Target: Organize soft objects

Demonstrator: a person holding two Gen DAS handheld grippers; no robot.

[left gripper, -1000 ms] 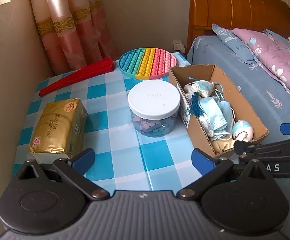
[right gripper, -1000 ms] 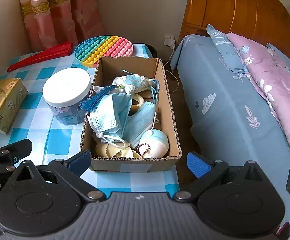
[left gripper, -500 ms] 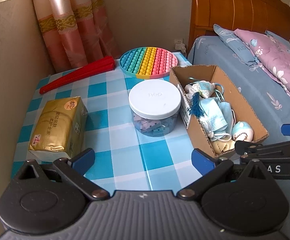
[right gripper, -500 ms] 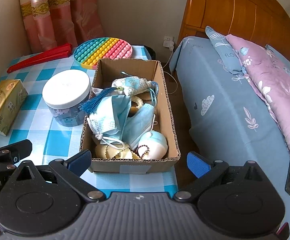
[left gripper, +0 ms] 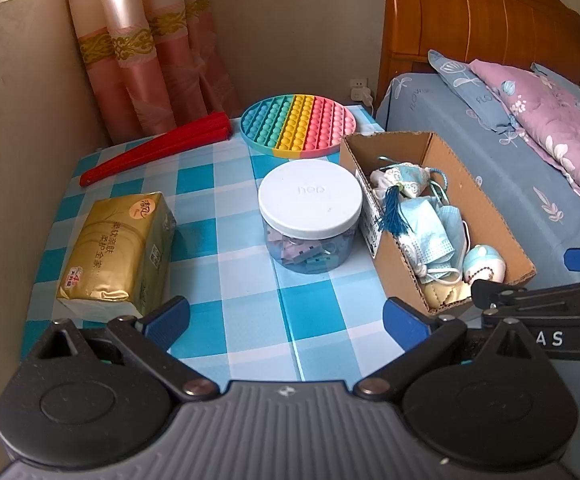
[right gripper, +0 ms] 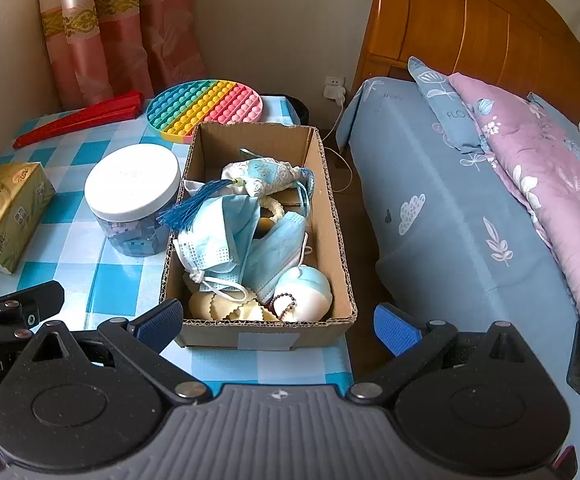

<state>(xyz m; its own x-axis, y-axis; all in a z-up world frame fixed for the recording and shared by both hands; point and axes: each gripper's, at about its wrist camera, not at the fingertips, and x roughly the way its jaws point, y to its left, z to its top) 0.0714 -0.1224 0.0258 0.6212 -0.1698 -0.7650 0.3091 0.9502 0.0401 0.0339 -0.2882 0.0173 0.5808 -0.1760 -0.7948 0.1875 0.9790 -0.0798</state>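
I held my right hand-held gripper [right gripper: 277, 320] wide and empty, nearer than the equally wide left one [left gripper: 285, 318], with the crumpled blue face masks [right gripper: 229, 240] at twelve o'clock inside the brown cardboard box [right gripper: 330, 216], whose long axis ran straight away.

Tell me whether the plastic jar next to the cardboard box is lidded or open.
Lidded. The white lid sits flat across the top of the clear jar, covering its whole mouth; small pieces show through the wall below.
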